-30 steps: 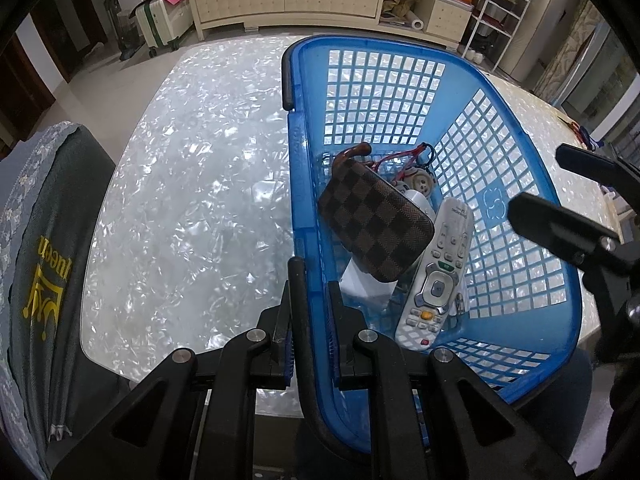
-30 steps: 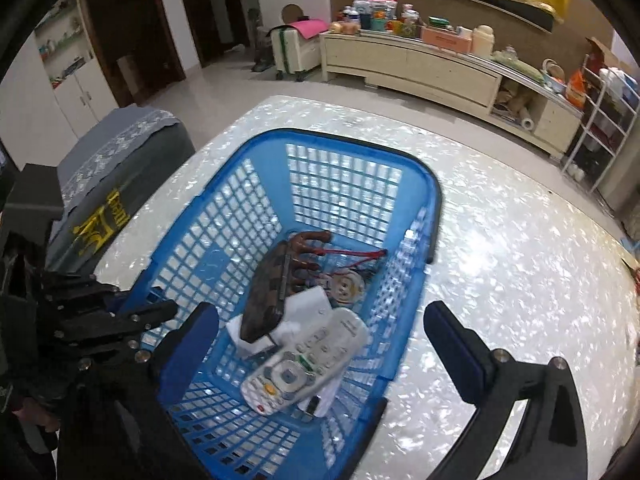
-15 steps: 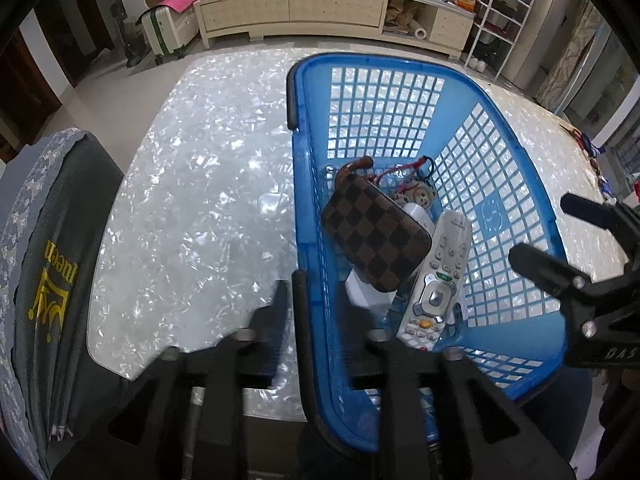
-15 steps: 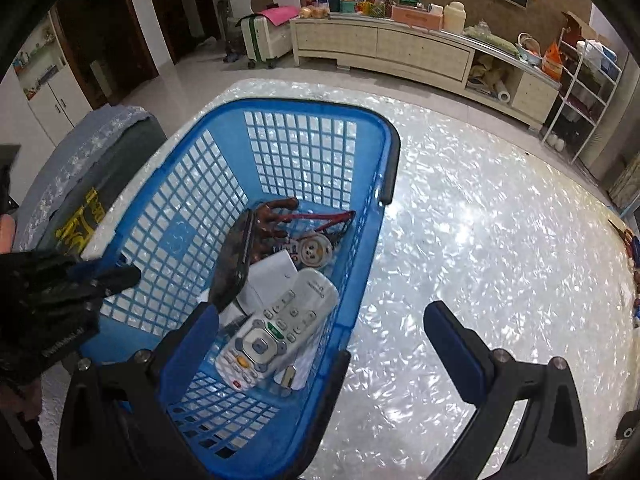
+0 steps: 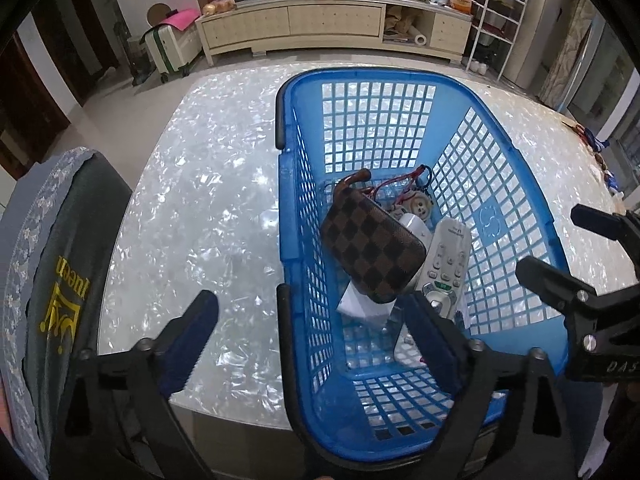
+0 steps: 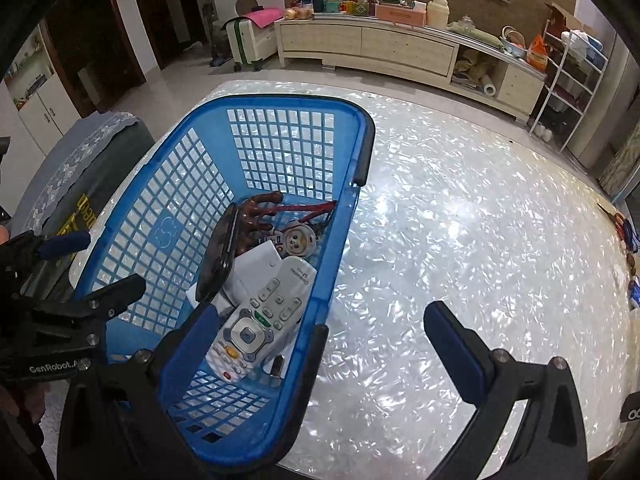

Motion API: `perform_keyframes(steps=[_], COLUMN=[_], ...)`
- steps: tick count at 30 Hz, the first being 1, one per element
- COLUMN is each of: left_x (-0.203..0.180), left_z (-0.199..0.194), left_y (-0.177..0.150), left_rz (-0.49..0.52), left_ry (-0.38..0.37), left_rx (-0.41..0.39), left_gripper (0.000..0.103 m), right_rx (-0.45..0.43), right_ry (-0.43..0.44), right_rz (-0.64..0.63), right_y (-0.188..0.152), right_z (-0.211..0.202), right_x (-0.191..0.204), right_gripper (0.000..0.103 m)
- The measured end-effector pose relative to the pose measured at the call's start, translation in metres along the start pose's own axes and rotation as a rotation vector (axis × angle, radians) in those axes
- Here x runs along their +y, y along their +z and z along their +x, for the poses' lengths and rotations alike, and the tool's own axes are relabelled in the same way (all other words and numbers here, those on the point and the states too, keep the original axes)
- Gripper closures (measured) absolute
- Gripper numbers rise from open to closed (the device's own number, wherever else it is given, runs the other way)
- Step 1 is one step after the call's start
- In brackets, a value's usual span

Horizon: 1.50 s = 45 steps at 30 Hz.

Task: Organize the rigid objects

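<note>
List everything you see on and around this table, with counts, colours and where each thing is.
Plastic lattice basket: one, blue, on the table.
Checkered pouch: one, brown, inside the basket.
Remote control: one, white, in the basket beside the pouch.
Doll-face keyring: one, cream on red cord, in the basket behind the remote.
Pearly table: one, white.
Covered chair: one, grey, at the table's edge.
Left tongs: open, straddling the basket's rim.
Right tongs: open, straddling the opposite rim.

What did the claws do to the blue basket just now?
The left claw has just been opening and let go of the blue basket rim, which now sits loose between its fingers. The right claw was open all along. The remote and checkered pouch stayed inside.
</note>
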<state>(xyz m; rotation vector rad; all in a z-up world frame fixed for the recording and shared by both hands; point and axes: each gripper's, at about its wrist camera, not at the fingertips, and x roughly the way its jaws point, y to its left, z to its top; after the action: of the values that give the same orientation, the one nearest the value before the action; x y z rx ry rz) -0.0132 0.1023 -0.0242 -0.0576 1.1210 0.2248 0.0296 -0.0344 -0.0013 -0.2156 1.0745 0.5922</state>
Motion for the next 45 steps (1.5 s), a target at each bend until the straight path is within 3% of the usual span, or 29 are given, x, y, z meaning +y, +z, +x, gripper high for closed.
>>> perform_keyframes(steps=[3,29,45], left_x=[-0.003,-0.022,-0.045], left_z=[-0.003,-0.055,-0.079], left_y=[0.002,0.018,0.020], left_rz=[0.008,-0.028,0.022], left_ry=[0.022,-0.036,-0.070], left_rx=[-0.018,-0.155,-0.199], left_gripper=[0.003,0.000,0.000], right_rx=[-0.004,-0.121,-0.169], right_ry=[-0.005,-0.038,-0.057], right_rz=[0.005,0.062,0.074], right_y=[-0.001,0.000,-0.012], right_z=[-0.001,-0.043,-0.065], right_x=[0.001,-0.017,-0.033], right_gripper=[0.000,0.000,0.000])
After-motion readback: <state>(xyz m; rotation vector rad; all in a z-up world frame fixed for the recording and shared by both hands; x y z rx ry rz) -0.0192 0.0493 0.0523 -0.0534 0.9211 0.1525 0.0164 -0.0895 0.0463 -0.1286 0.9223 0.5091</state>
